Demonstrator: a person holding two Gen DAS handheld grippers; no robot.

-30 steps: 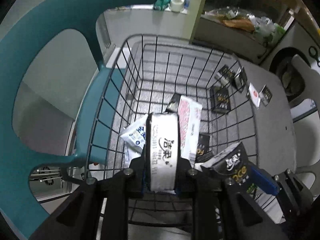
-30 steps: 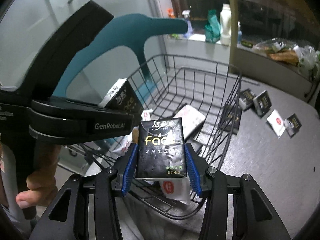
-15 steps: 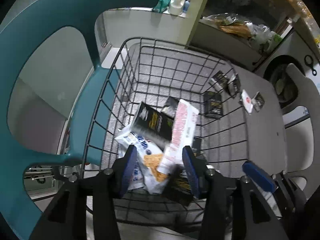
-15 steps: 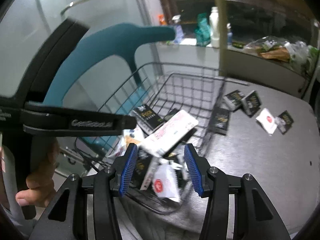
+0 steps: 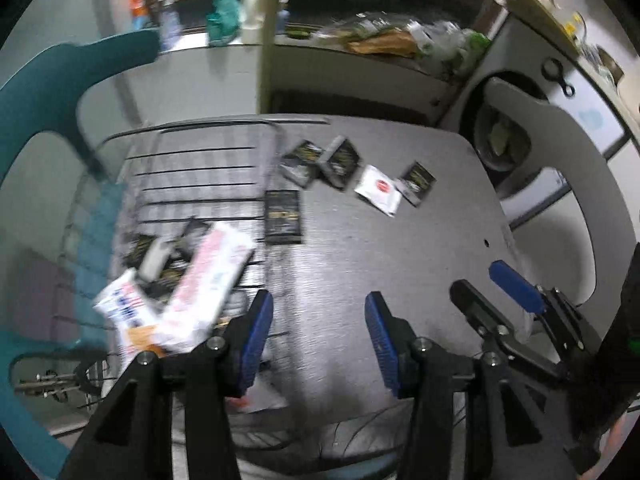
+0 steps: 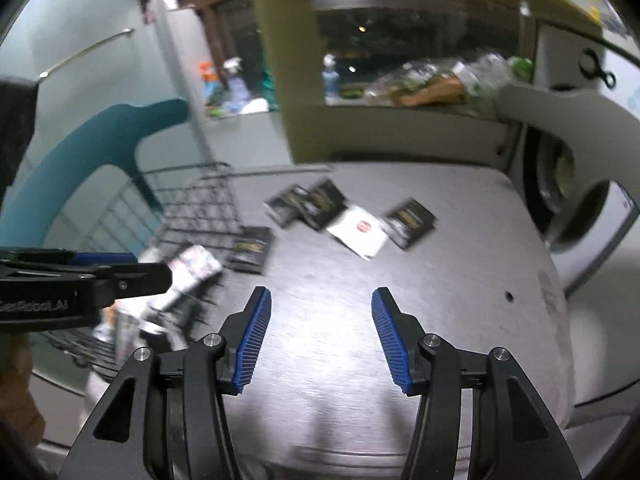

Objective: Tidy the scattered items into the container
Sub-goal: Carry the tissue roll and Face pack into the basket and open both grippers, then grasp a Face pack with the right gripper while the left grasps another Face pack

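Both the left gripper (image 5: 319, 334) and right gripper (image 6: 321, 336) hang open and empty above the grey counter (image 6: 460, 272), beside the wire basket (image 5: 192, 160) of packets.

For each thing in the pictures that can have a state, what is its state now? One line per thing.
Left gripper: open, nothing between the pads.
Right gripper: open, empty; jaws have just been opening a little.
Wire basket: upright on the table, holding several packets.
Pink-and-white packet: lying inside the basket on other packets.
Black tissue packs: four out on the grey table.
White sachet: flat on the table, among the black packs.
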